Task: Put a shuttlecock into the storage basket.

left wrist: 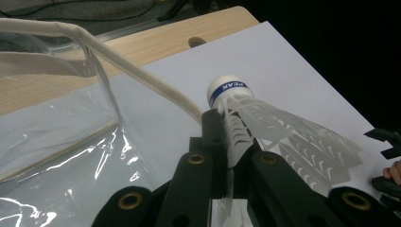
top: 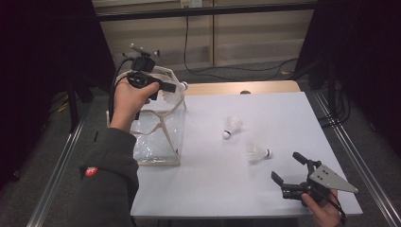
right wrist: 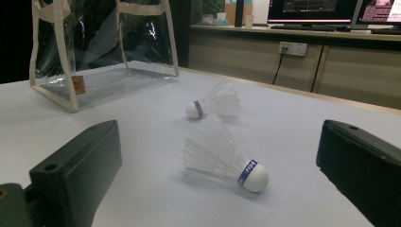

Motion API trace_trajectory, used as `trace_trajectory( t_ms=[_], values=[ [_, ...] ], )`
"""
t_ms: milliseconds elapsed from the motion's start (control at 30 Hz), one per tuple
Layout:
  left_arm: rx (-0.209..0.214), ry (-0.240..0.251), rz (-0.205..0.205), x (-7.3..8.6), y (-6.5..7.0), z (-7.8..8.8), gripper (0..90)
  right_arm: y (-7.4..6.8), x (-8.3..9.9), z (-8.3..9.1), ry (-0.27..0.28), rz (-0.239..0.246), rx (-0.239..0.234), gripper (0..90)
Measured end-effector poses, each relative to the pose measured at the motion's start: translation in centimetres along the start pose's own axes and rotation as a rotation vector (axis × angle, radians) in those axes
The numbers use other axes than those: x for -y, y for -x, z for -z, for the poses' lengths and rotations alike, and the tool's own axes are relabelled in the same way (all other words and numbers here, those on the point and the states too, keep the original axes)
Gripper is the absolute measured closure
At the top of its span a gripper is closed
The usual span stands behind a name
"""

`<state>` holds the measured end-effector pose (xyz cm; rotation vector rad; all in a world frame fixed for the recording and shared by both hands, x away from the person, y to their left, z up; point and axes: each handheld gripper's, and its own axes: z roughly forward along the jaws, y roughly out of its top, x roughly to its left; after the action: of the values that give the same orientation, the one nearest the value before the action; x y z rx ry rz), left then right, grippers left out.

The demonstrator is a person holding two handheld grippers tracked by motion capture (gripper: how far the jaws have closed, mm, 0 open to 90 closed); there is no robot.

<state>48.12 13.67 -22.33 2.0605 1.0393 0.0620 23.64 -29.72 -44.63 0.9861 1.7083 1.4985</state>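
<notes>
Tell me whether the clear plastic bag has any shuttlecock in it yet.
Empty: the clear plastic bag shows nothing inside; the left gripper holds a white shuttlecock above its rim.

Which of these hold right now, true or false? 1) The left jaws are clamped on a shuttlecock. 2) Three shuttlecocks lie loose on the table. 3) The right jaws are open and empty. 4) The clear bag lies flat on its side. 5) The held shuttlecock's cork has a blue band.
1) True: the left gripper is shut on the held shuttlecock, beside the clear bag.
2) False: two lie loose, the farther shuttlecock and the nearer shuttlecock.
3) True: the right gripper stands open, nothing between its jaws.
4) False: the bag stands upright on the table.
5) True.
</notes>
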Motion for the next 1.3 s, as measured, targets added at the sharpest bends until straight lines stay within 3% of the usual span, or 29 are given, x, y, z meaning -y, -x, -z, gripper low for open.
trace_trajectory(
  t_ms=[1300],
  values=[
    [-0.045, 0.042, 0.048, -0.4, -1.9, -0.6, 89.4, 0.0, 0.1, -0.1, 0.000, -0.008, -0.004, 0.8]
  ],
)
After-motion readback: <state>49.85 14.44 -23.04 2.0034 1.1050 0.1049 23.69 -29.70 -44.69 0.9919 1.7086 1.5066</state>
